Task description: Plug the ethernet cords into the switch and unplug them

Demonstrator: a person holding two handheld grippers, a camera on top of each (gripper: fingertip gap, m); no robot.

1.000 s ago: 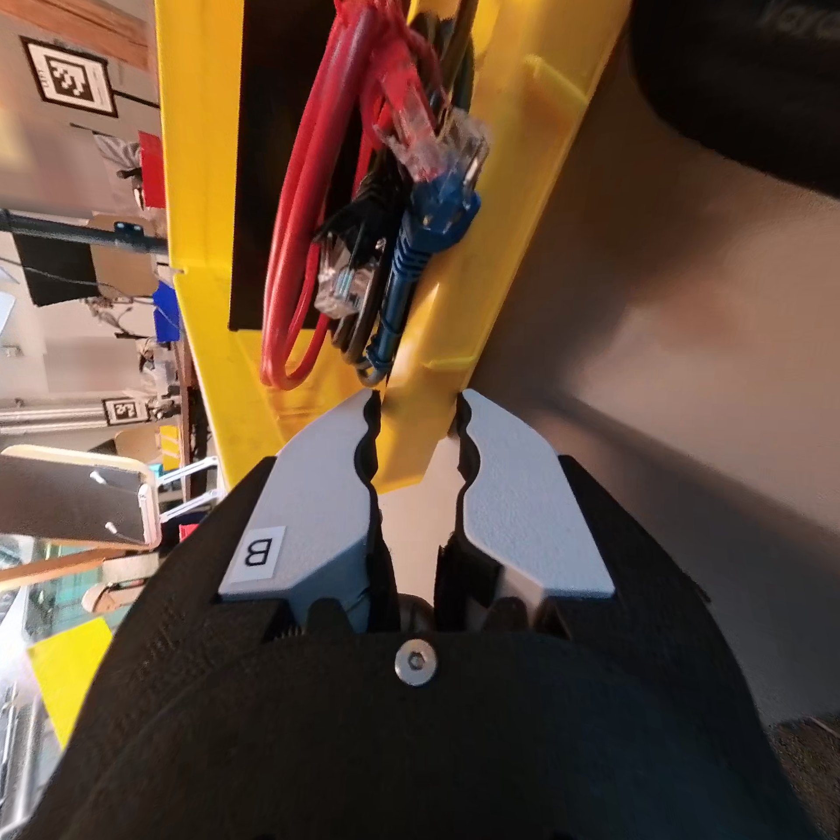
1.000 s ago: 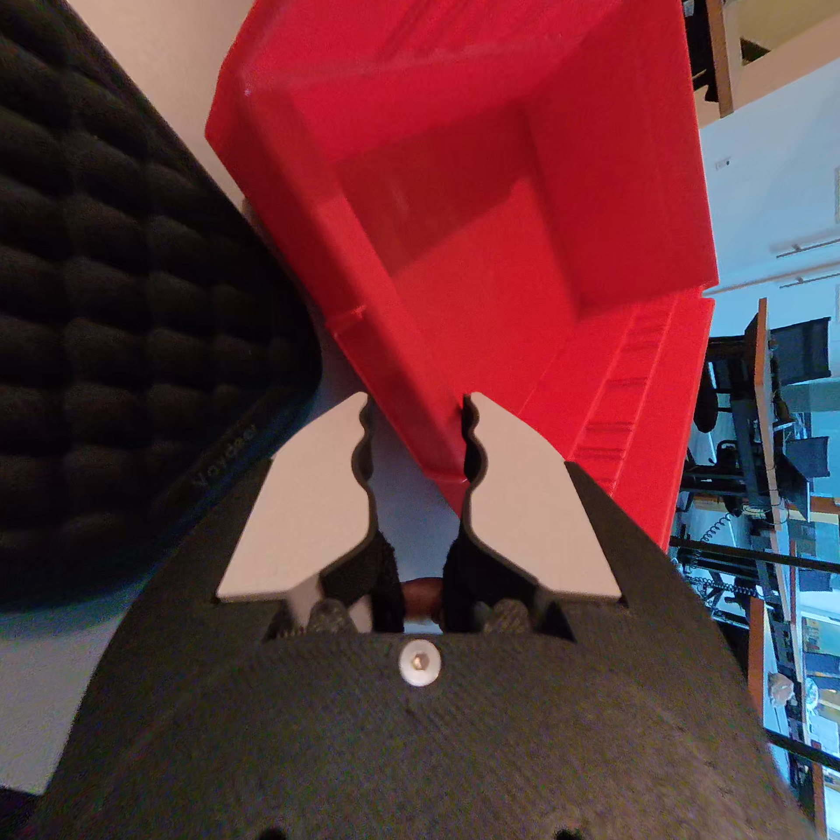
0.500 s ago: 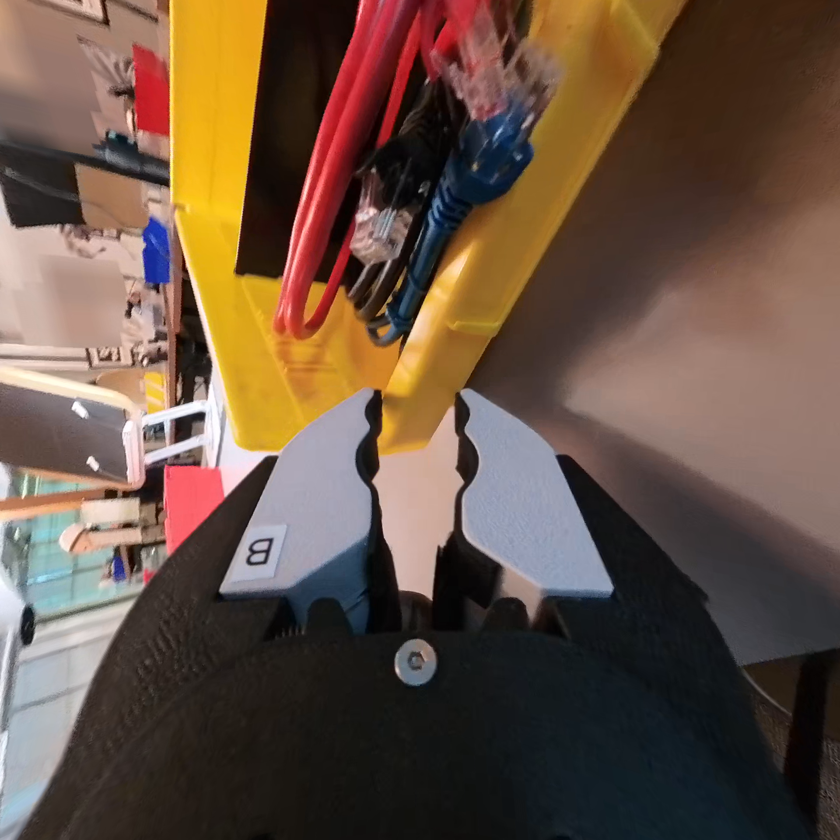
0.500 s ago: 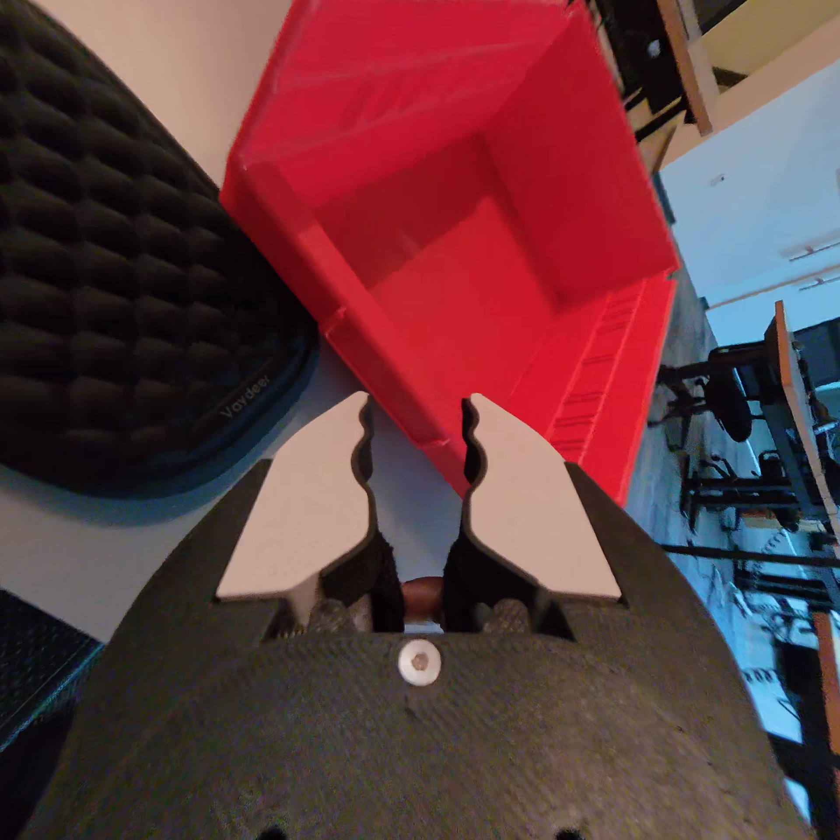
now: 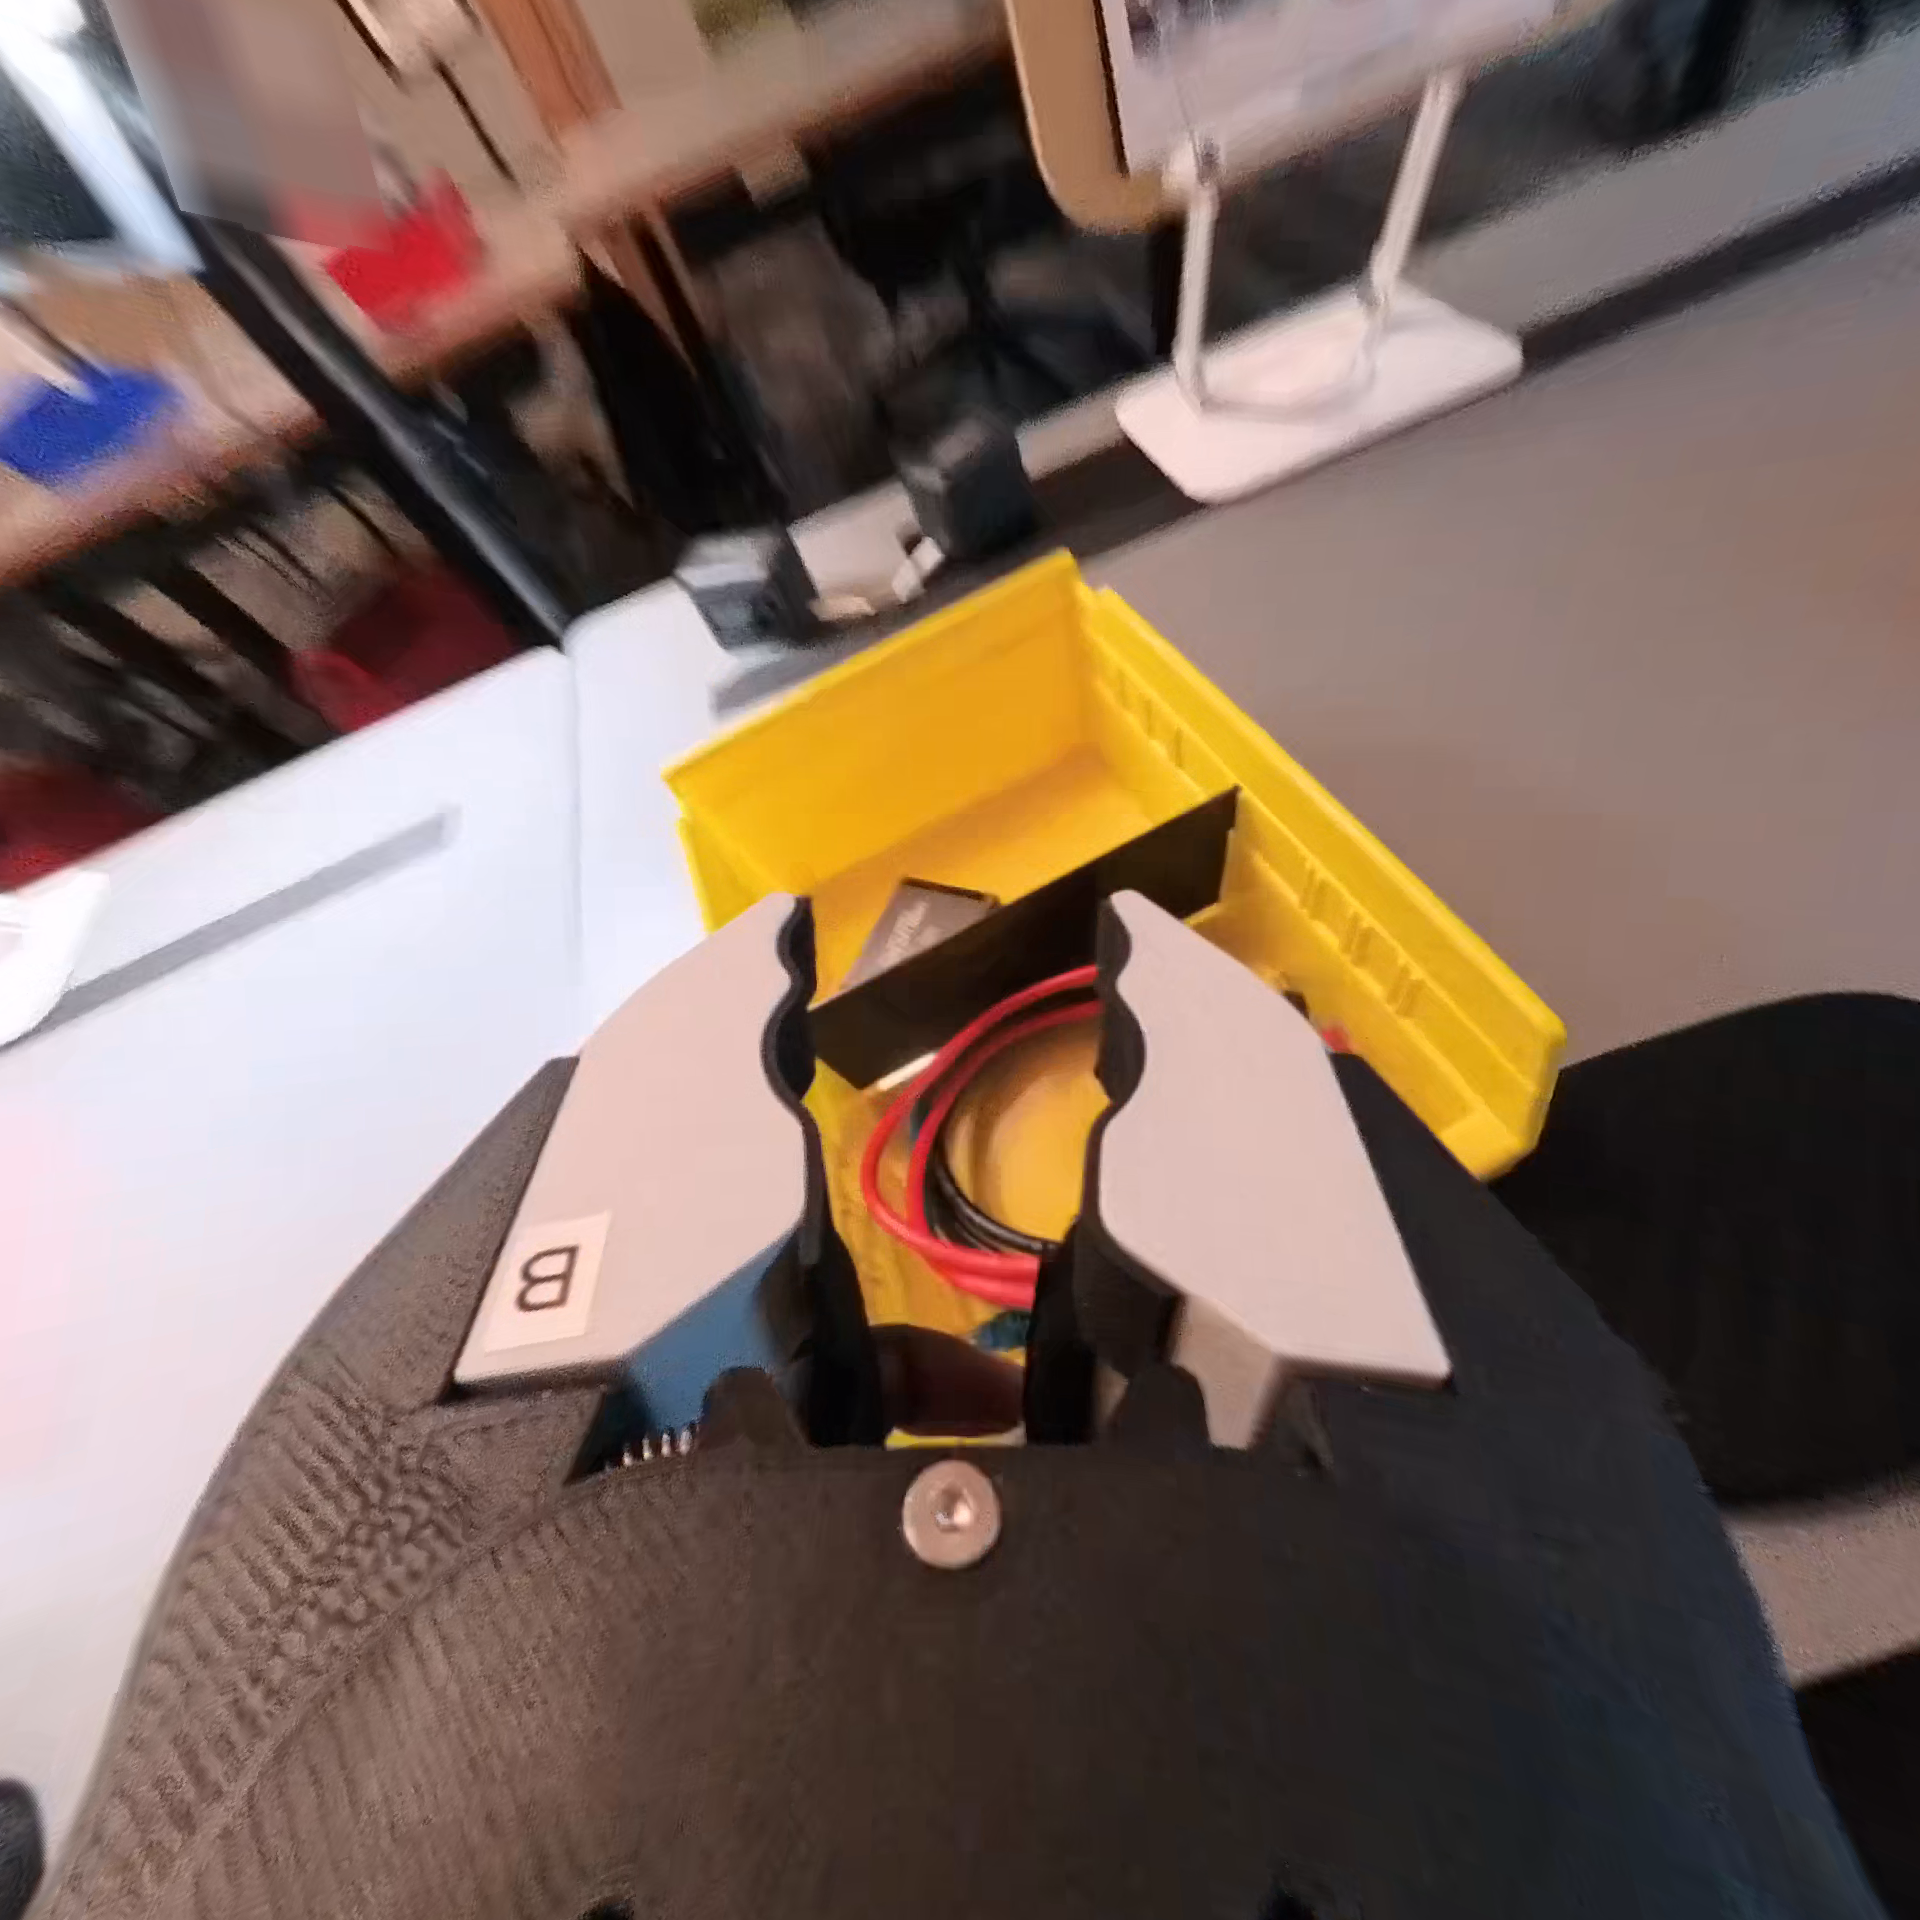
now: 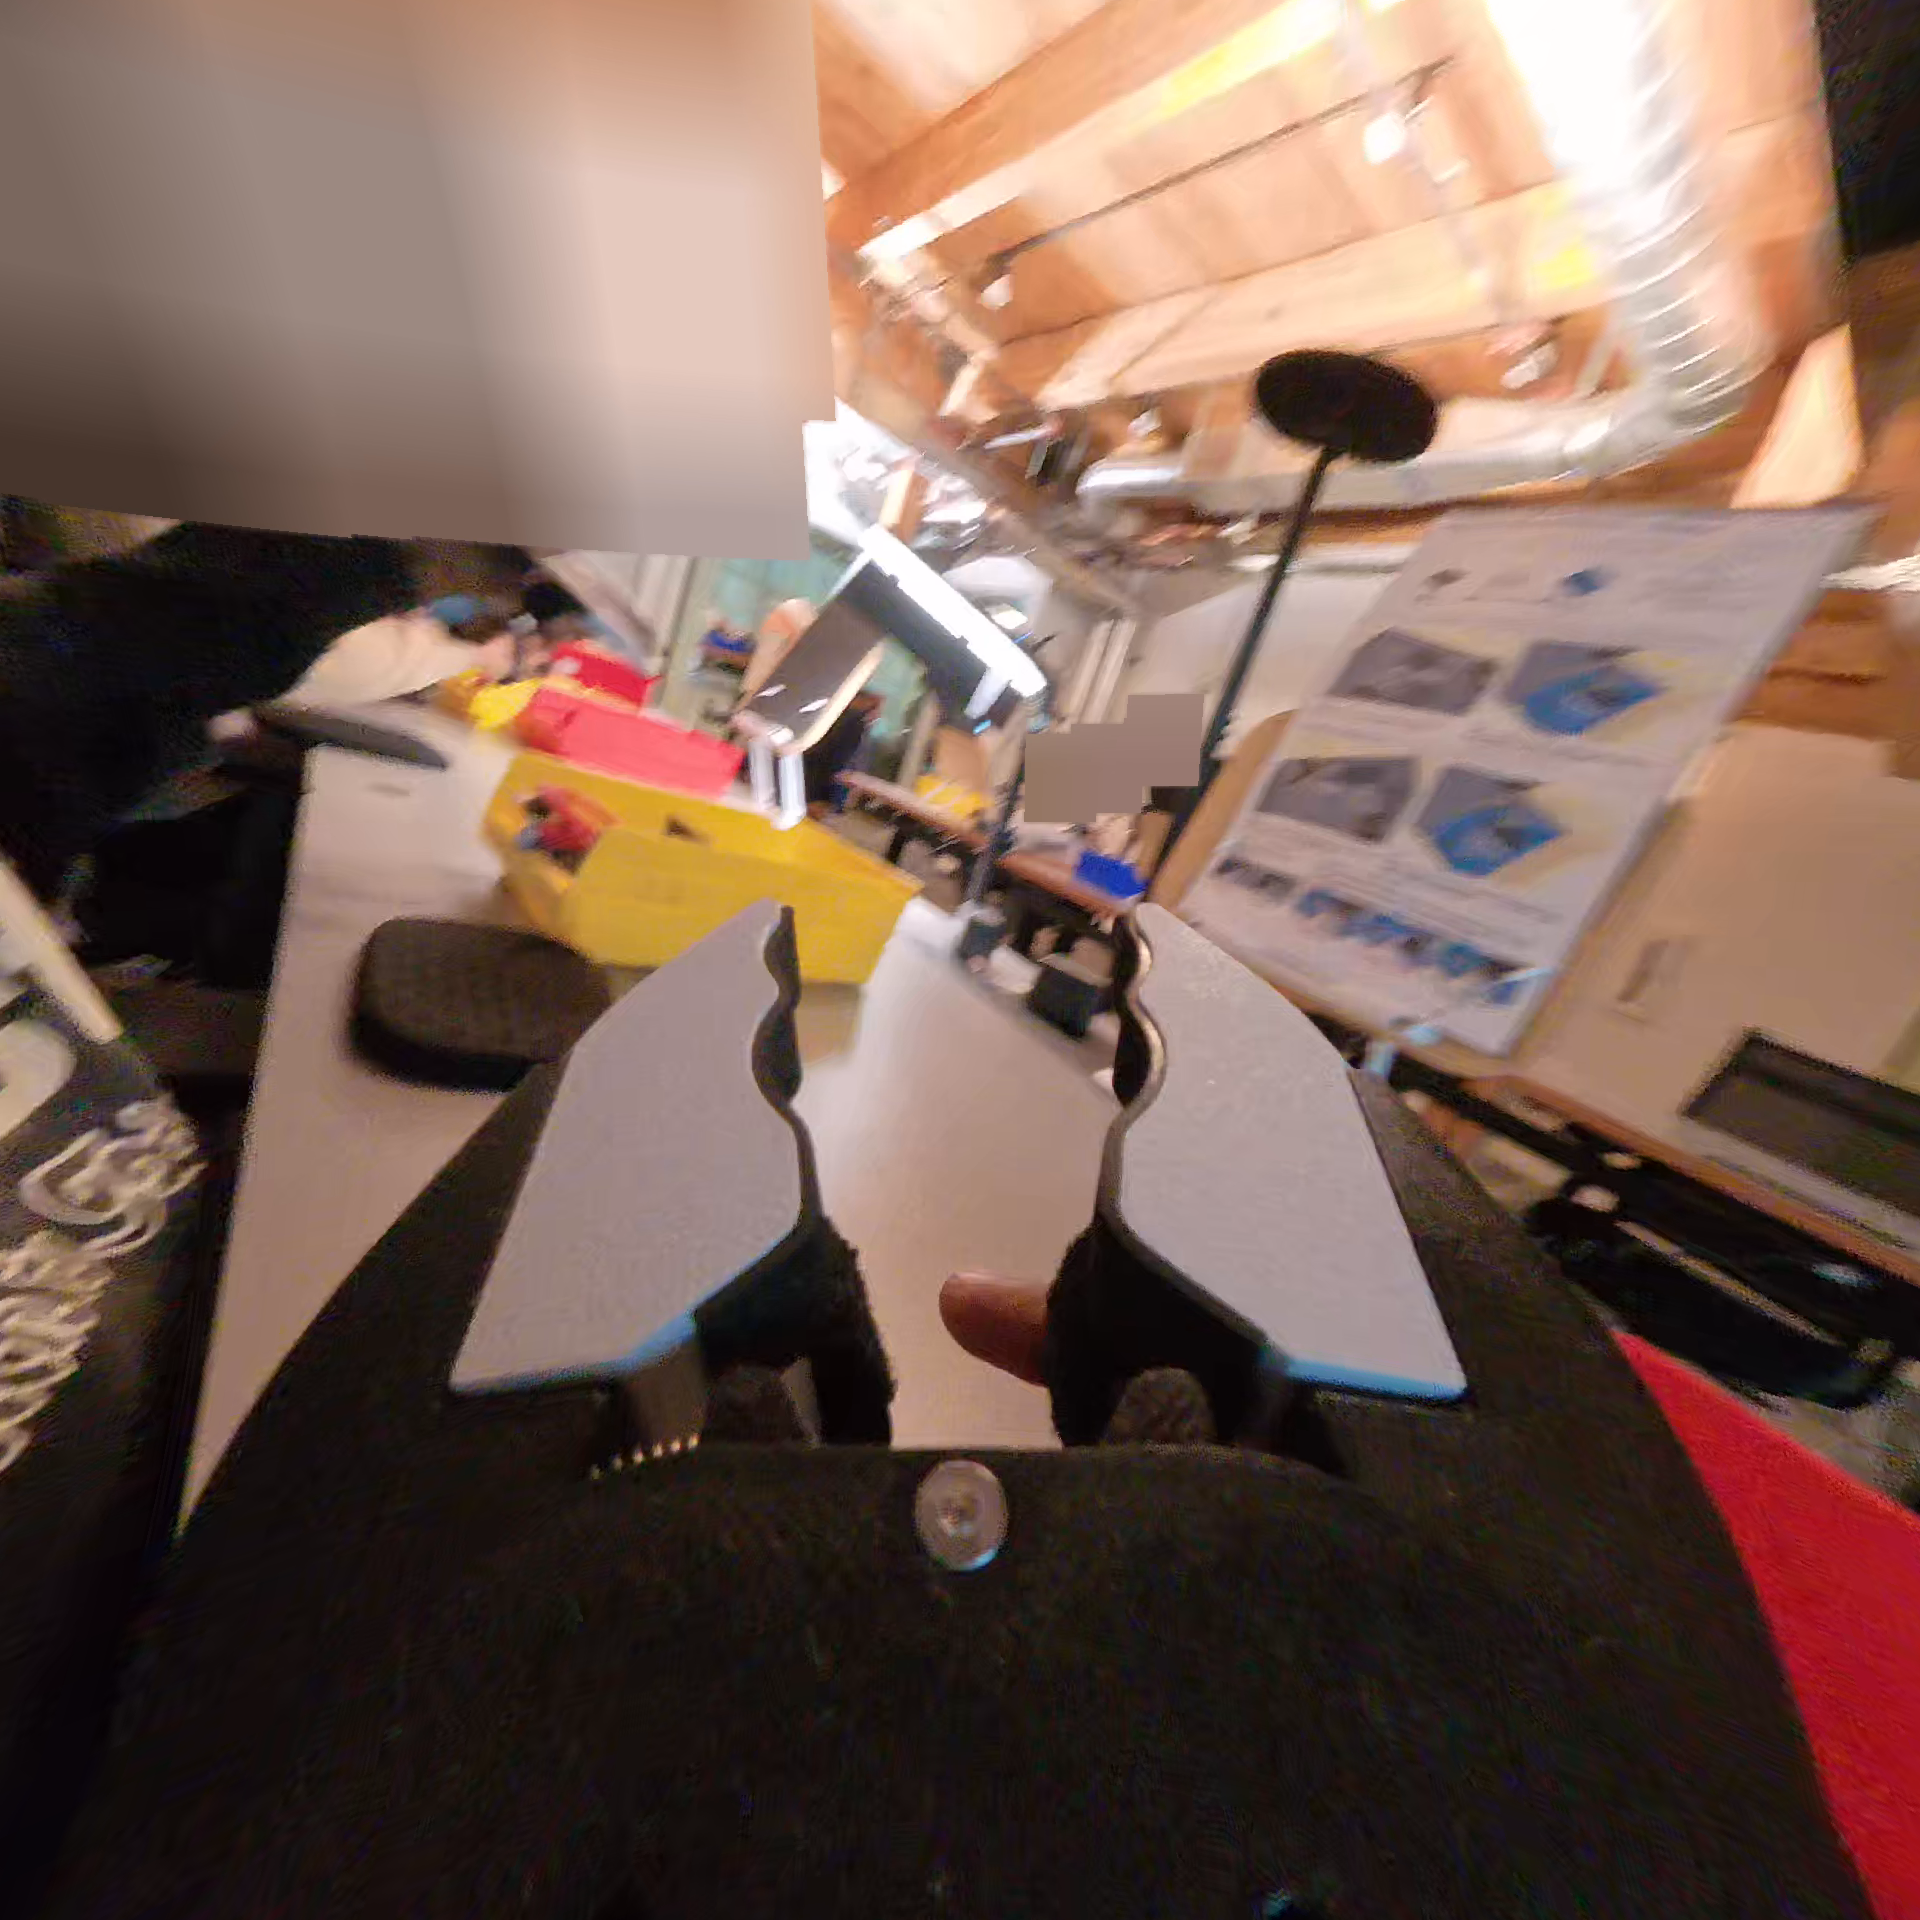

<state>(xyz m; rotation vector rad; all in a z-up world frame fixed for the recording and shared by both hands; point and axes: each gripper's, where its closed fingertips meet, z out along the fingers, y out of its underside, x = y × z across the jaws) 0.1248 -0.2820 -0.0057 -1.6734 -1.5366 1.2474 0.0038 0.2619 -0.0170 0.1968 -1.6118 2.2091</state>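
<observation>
In the left wrist view my left gripper [image 5: 951,935] is open and empty above a yellow bin [image 5: 935,717]. A black divider [image 5: 1049,935] splits the bin. A small grey metal switch [image 5: 920,925] lies behind the divider. Red ethernet cords [image 5: 914,1143] and black ones [image 5: 961,1205] lie coiled in the near part, seen between my fingers. In the right wrist view my right gripper [image 6: 956,935] is open and empty above the grey table [image 6: 935,1122]. The yellow bin [image 6: 707,883] stands farther off on the table, with red cords [image 6: 561,816] at its left end.
A black foam pad [image 6: 468,997] lies left of the yellow bin and also shows in the left wrist view [image 5: 1714,1195]. A red bin [image 6: 1818,1558] is at the lower right. A white stand [image 5: 1330,405] is behind the bin. A poster board [image 6: 1507,769] leans at the right. Tip to tip, the grippers are about 55 cm apart. From the left gripper's tips to the small grey metal switch [image 5: 920,925] is close to 25 cm.
Both views swung round sharply. The left gripper let go of the yellow bin's corner and the right gripper left the red bin's corner. Both jaws opened wider.
</observation>
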